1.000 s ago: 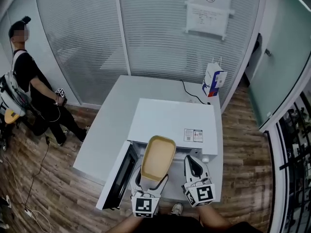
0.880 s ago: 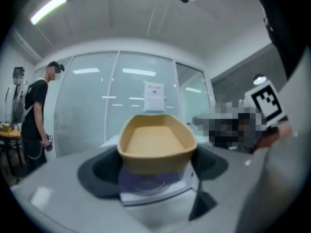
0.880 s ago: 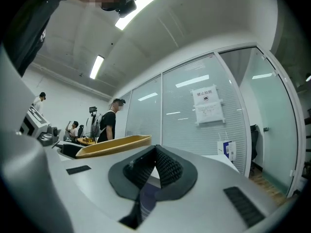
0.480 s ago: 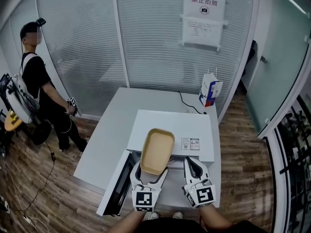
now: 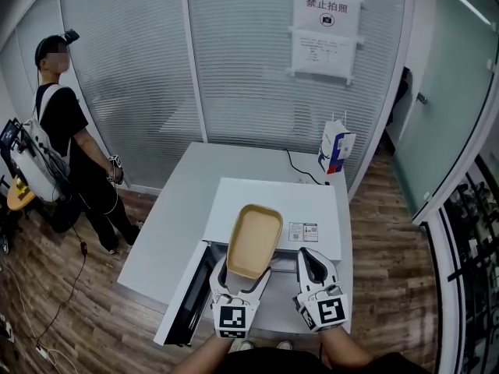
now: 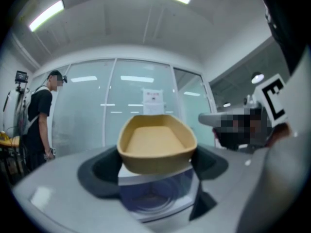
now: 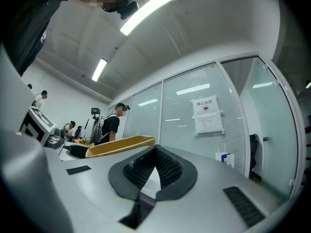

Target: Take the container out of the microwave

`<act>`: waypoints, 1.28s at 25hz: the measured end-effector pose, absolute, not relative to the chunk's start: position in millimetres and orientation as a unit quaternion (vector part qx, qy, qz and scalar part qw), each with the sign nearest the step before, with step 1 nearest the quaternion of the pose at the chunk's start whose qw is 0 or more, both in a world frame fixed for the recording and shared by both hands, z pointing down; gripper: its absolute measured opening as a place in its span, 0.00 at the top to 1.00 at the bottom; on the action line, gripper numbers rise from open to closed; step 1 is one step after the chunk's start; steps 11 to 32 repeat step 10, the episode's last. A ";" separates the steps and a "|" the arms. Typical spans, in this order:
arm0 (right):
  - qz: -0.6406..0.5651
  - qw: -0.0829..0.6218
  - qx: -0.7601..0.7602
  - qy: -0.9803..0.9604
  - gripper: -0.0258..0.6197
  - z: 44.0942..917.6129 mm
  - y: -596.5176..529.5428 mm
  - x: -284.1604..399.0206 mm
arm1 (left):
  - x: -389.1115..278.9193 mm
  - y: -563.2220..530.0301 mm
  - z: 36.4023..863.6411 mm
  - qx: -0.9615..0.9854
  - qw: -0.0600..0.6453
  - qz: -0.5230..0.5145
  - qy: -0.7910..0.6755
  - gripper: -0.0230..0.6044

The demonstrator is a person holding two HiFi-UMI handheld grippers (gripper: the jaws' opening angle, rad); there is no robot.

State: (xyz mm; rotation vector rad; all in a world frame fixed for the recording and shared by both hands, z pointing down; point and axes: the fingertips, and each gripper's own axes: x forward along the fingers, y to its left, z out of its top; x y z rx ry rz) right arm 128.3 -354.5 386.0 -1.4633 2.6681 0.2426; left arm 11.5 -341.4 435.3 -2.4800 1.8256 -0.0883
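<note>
1. The left gripper (image 5: 243,277) has its fingers (image 6: 104,171) spread wide. They squeeze the container (image 5: 253,240) from both sides.
2. The container is a tan, boat-shaped dish. Only its near end sits between the left fingers. The rest sticks out toward the far side.
3. The container is up in the air and held about flat. It is out of the microwave (image 5: 273,205) and hangs over the near edge of the microwave's white top.
4. The right gripper (image 5: 312,259) is just to the right of the container and does not touch it. Its fingers (image 7: 167,166) are pressed together at the tips, with nothing held between them.
5. From the right gripper view, the container (image 7: 121,144) shows as a yellow rim off to the left.
6. The microwave door (image 5: 187,294) hangs open at the near left, below the left gripper.
7. The microwave stands on a white table (image 5: 179,209). At the far right corner of the table stands a blue, white and red paper bag (image 5: 337,150).
8. A person in a black shirt (image 5: 66,131) stands far off to the left, by the glass wall.
</note>
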 end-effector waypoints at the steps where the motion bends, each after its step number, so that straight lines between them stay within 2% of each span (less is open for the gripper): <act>1: 0.076 0.045 -0.480 0.873 0.96 386.6 -355.0 129.5 | 12.0 -340.8 433.7 -0.805 0.033 -0.028 0.592 0.25; 32: 0.076 0.046 -0.483 0.871 0.96 379.7 -351.8 135.2 | 12.4 -335.1 425.2 -0.804 0.032 -0.018 0.593 0.25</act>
